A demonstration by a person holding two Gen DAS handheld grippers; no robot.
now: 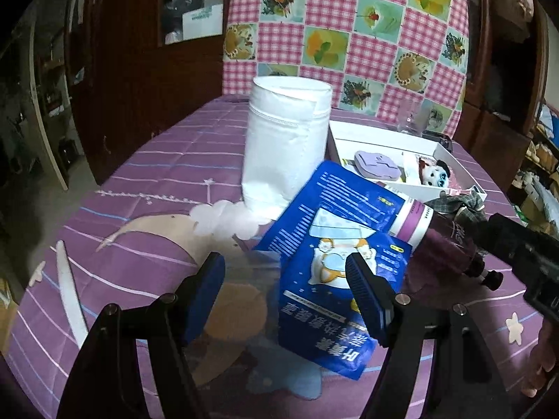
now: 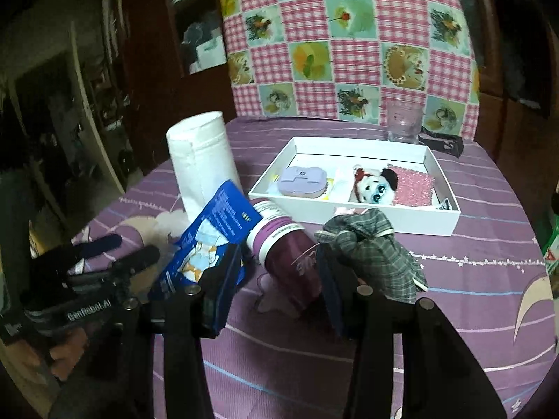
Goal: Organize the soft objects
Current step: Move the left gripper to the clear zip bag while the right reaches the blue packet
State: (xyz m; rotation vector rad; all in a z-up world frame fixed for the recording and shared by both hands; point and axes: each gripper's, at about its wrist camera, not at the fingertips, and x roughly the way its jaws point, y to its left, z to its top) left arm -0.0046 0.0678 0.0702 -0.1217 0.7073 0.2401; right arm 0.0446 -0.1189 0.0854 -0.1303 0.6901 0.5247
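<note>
A blue packet lies on the purple tablecloth, with a clear plastic bag beside it. My left gripper is open, its jaws astride the clear bag and the packet's left edge. A maroon tube lies on its side between the jaws of my open right gripper. A grey plaid cloth lies just right of the tube. A white box holds a lilac case, a plush dog and a pink cloth.
A tall white paper roll stands behind the packet. A glass cup and a dark object stand behind the box. A checkered cloth hangs at the table's far edge. Dark cabinets surround the table.
</note>
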